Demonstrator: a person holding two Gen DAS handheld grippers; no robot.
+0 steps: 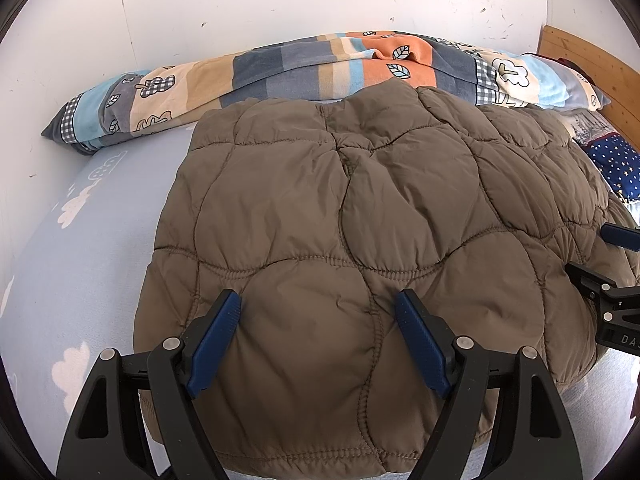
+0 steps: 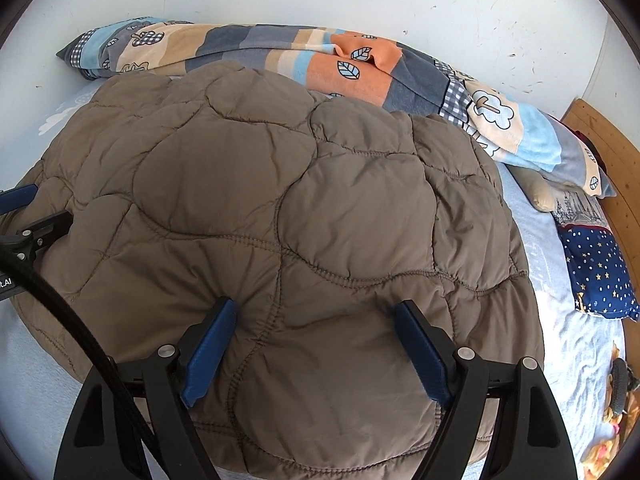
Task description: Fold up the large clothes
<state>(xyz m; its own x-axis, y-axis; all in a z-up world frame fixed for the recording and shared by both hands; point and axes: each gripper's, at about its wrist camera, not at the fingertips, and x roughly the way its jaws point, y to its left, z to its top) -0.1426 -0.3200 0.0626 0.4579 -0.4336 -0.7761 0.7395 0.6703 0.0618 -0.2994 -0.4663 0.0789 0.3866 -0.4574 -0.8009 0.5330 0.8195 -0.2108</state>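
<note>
A brown quilted puffer jacket (image 1: 360, 220) lies folded in a thick pile on the light blue bed sheet (image 1: 80, 240); it also fills the right wrist view (image 2: 260, 208). My left gripper (image 1: 318, 308) is open over the jacket's near left part, its blue pads wide apart and holding nothing. My right gripper (image 2: 314, 312) is open over the jacket's near right part, also empty. The right gripper shows at the right edge of the left wrist view (image 1: 612, 264). The left gripper shows at the left edge of the right wrist view (image 2: 24, 216).
A patchwork blanket (image 1: 340, 64) is bunched along the white wall behind the jacket. A dark blue starred pillow (image 2: 600, 268) lies by the wooden headboard (image 2: 608, 148) at the right. Small orange items (image 2: 612, 432) lie at the bed's near right. A black cable (image 2: 60, 312) crosses the right wrist view.
</note>
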